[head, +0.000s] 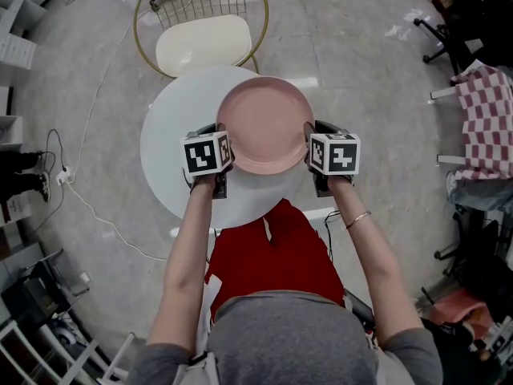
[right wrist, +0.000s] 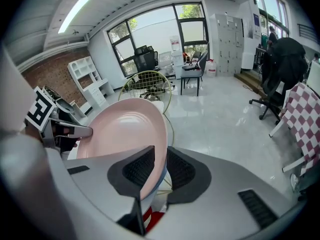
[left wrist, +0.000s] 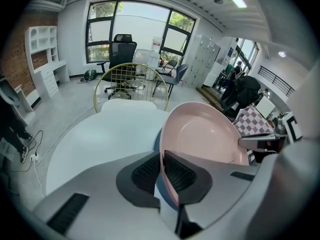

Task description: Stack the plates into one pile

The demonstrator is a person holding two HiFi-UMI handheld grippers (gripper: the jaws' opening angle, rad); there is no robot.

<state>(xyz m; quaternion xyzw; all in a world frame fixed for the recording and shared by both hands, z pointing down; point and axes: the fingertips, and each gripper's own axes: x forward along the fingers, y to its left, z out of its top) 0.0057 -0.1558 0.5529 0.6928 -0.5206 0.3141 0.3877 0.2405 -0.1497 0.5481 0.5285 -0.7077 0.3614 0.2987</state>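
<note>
Round white table (head: 172, 147) on pale polished stone floor (head: 353, 62). Just beyond its far edge, gold wire-backed chair with cream seat (head: 202, 42). Thin white cable (head: 96, 207) trailing across the floor at left. Red-and-white checked cloth (head: 486, 119) well off to the right. By the windows, black office chair (left wrist: 122, 46); along the brick wall, white open shelving (left wrist: 42, 49).

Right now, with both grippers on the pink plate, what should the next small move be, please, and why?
Probably lower it level onto the white table, slightly toward the person: the left gripper and right gripper pinch opposite rims of the pink plate, which seems to overhang the table's far edge.
</note>
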